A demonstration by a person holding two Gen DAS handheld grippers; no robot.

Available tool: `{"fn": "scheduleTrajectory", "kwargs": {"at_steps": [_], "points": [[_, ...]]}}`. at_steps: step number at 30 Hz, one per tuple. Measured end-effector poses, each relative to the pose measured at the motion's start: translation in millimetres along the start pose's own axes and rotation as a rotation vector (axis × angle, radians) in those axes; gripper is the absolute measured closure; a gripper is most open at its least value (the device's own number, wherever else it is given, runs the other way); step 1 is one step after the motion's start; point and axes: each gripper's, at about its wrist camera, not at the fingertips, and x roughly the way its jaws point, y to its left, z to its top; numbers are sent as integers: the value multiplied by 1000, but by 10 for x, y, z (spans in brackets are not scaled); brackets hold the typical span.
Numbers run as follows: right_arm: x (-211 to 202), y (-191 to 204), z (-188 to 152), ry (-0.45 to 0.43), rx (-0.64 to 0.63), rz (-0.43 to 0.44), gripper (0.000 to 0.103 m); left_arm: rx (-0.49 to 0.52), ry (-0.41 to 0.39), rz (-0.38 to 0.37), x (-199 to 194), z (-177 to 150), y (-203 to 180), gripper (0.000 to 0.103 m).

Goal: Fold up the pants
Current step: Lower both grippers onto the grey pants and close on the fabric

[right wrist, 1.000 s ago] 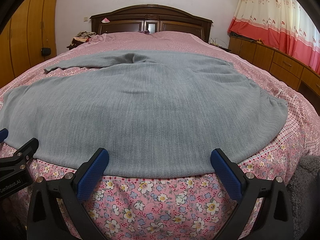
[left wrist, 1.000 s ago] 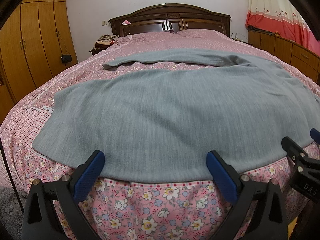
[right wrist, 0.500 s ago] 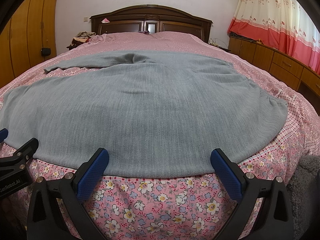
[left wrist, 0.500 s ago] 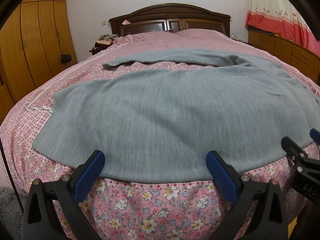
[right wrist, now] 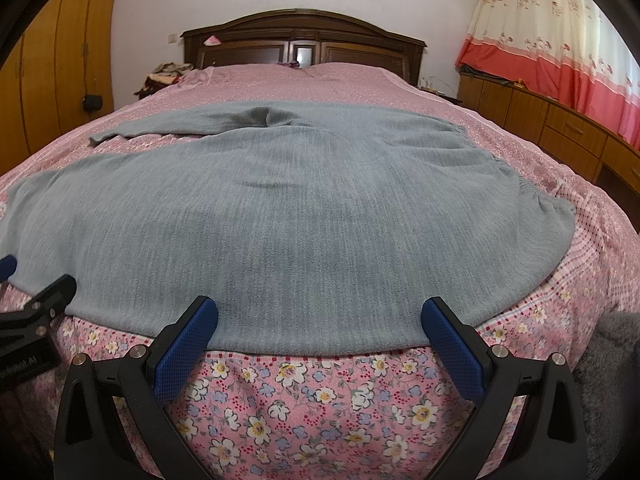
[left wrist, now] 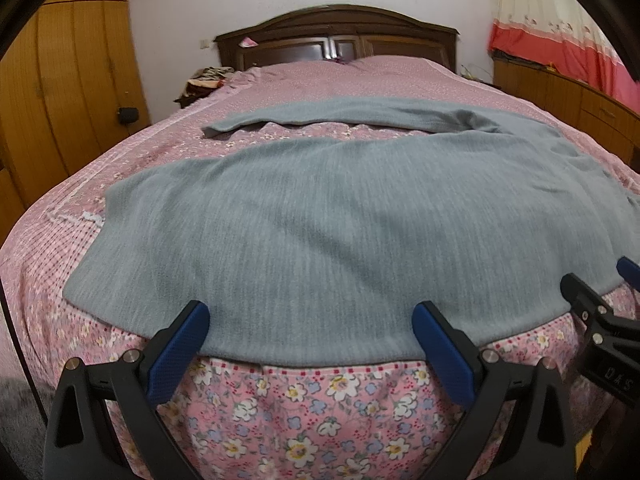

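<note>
Grey pants (left wrist: 320, 220) lie crosswise on the bed (left wrist: 304, 408) — both grippers, left (left wrist: 310, 350) and right (right wrist: 320, 346), gape empty at the near hem.

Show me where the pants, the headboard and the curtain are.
pants (right wrist: 304, 216): right wrist view, middle of the grey fabric.
headboard (right wrist: 304, 36): right wrist view, top wooden panel.
curtain (right wrist: 560, 52): right wrist view, red lower band.

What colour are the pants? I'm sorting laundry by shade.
Plain blue-grey pants, no pattern; clearest in the right wrist view.
</note>
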Motion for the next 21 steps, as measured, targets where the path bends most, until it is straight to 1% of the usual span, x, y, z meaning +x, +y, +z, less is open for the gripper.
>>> {"fn": "scheduleTrajectory", "kwargs": {"at_steps": [1,2,3,6,8,9,10,11,12,13,14,15,17,19,21], "points": [[-58,-23,27,-4,8,18,5,17,15,-25,-22,37,34,0],[-145,-49,72,-7,19,62,7,12,25,-54,-70,86,110,0],[-224,-74,120,-16,29,92,7,-12,14,-64,-128,125,190,0],[-574,-204,372,-104,86,158,7,-106,-85,-139,-400,325,543,0],[-670,-249,547,-132,77,173,7,-148,-116,-180,-474,486,737,0],[-680,-273,638,-134,67,182,7,-169,-118,-206,-483,591,851,0],[-676,-304,711,-127,60,196,7,-182,-121,-216,-489,649,915,0],[-648,-361,810,-107,55,220,7,-201,-133,-224,-488,747,1023,0],[-637,-399,872,-94,55,236,7,-213,-144,-217,-472,848,1130,0],[-597,-522,990,-74,56,266,7,-217,-146,-211,-454,915,1194,0],[-616,-625,1031,-67,55,280,7,-223,-141,-197,-401,1024,1297,0],[-601,-803,1159,-61,46,293,7,-231,-135,-187,-337,1132,1404,0],[-621,-1116,1354,-86,8,284,7,-249,-114,-187,-181,1308,1601,0],[-616,-1383,1559,-106,-62,249,6,-269,-95,-192,-7,1472,1787,0],[-499,-1704,1830,-88,-128,222,6,-285,-66,-202,222,1650,1967,2]]}}
